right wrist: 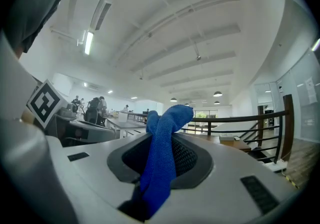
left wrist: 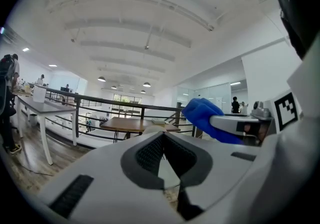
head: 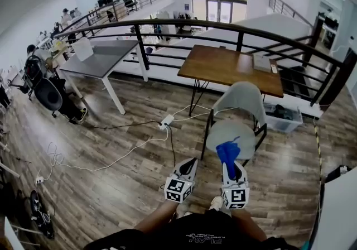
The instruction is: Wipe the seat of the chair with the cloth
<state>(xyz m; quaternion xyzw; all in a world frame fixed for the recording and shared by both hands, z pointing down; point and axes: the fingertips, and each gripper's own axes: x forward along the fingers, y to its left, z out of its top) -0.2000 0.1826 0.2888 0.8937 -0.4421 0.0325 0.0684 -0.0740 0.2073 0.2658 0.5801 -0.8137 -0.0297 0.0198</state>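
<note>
No wiping yet, I'd say: the right hand-held gripper (head: 231, 165) clamps the blue cloth (head: 227, 150) short of the chair seat (head: 237, 130), and the left hand-held gripper (head: 190, 163) is closed on nothing.

Count: 1 chair (head: 241, 102), 1 blue cloth (head: 227, 153), 2 tables: wooden table (head: 231, 67), grey table (head: 103, 56). 2 grippers: left gripper (head: 191, 163), right gripper (head: 231, 166).

Fuzzy blue cloth (right wrist: 160, 168), smooth grey plastic chair (head: 241, 101)
</note>
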